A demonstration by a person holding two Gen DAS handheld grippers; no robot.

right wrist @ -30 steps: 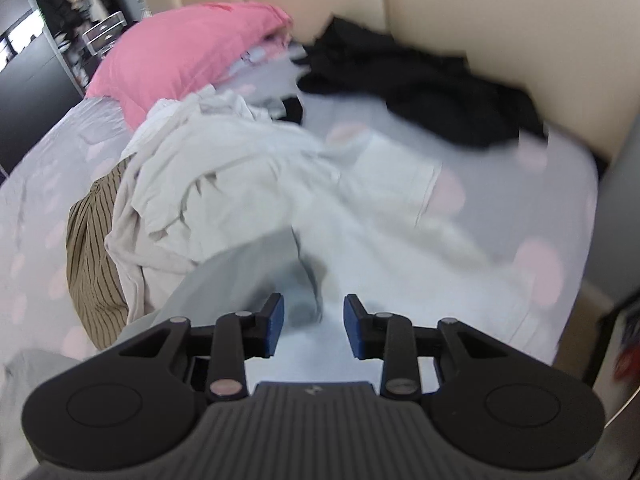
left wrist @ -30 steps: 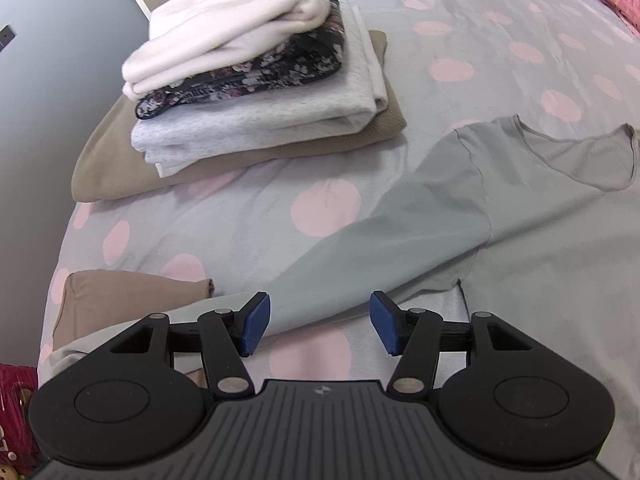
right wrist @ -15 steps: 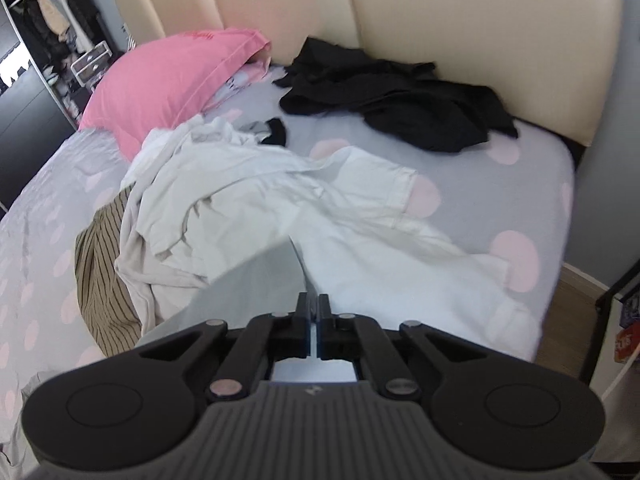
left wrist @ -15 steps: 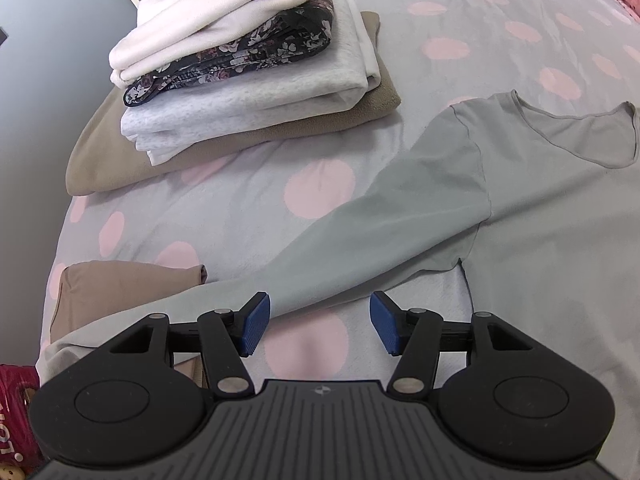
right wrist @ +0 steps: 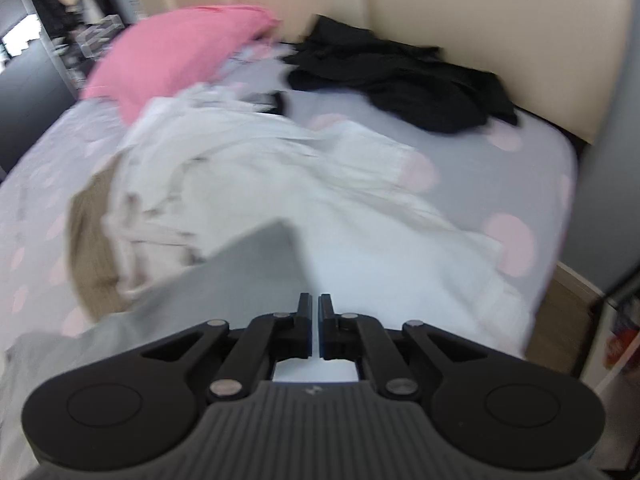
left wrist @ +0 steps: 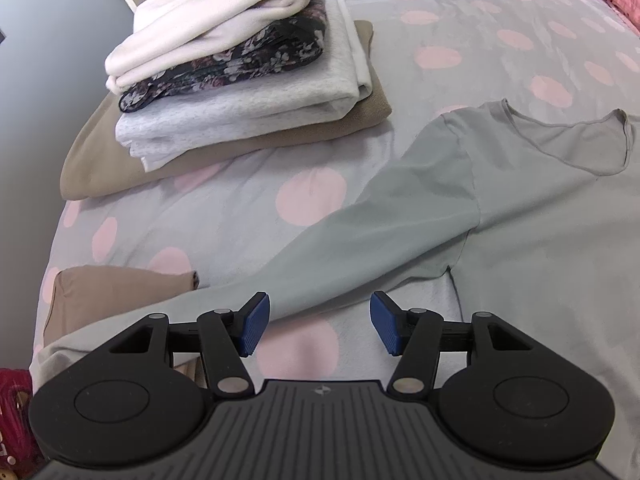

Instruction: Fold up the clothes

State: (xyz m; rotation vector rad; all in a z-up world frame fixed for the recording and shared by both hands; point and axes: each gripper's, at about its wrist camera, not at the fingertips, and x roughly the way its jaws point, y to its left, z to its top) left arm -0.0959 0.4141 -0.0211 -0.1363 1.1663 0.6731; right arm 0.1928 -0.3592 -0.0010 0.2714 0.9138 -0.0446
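Sleeve [left wrist: 360, 248] of grey top [left wrist: 560, 208] runs diagonally across the bed [left wrist: 460, 12], cuff end just under your open L tool [left wrist: 316, 330]. R tool [right wrist: 315, 320] just clamped shut on other sleeve [right wrist: 256, 264].

No word or number reads clearly anywhere. Low to the left of the left tool [left wrist: 316, 326], a red packet [left wrist: 12, 412] shows white lettering, cut off and unreadable.
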